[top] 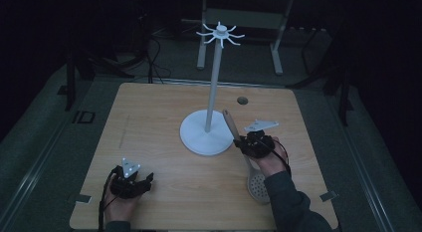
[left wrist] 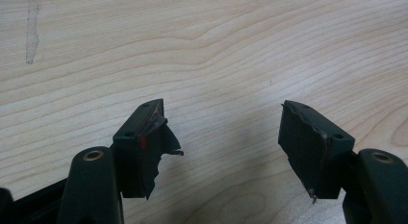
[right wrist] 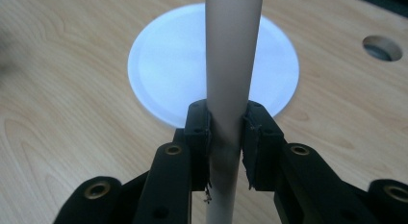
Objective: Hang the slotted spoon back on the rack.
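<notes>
Two grippers showed from above: the right gripper clamped a slotted spoon's handle beside the white stand, while the left gripper rested well apart. Its own view showed jaws spread over the bare table. Right gripper view: pads pinched the handle.

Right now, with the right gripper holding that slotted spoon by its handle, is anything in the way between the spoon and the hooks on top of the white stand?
Nothing visible. The right gripper is shut on the slotted spoon beside the white stand; its hooks are bare, with open air between.
</notes>
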